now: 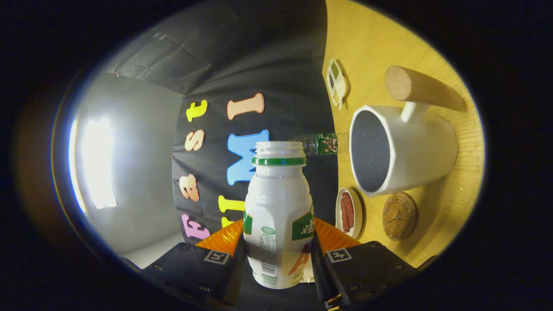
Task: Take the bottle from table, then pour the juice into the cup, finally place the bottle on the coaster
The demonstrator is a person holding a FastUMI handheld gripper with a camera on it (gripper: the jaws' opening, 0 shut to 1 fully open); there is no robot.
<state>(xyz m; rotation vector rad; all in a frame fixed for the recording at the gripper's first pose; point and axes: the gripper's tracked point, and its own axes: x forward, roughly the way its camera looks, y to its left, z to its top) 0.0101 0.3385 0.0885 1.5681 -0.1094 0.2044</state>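
While the bottle [278,216] is pinched between the two fingers, one pressing on each of its sides, it is seen standing straight along the gripper [278,255] with its mouth pointing forward. The bottle is white, with a green ring under the open neck and green printed patches on its body; no cap is seen on it. Its lower part is hidden between the fingers, and its base is seen close to the camera.

The whole view is rolled to one side, so the wooden table [371,39] is seen standing like a wall beside the bottle. On this table a large white cup [404,149] is placed, with a dark inside and a thick wooden handle [421,88] fixed on a short white stem. The open mouth of the cup is turned toward the bottle's neck, and the two are near but apart. Whether liquid is in the cup cannot be told.

Just beside the cup a round cork coaster [399,216] is lying flat on the table, with nothing on it. Next to the coaster a small white dish [349,212] with reddish strips is seen. Beyond the cup, a clear plastic bottle [317,144] with a green label is found, and farther a divided white dish [337,82] with greenish contents.
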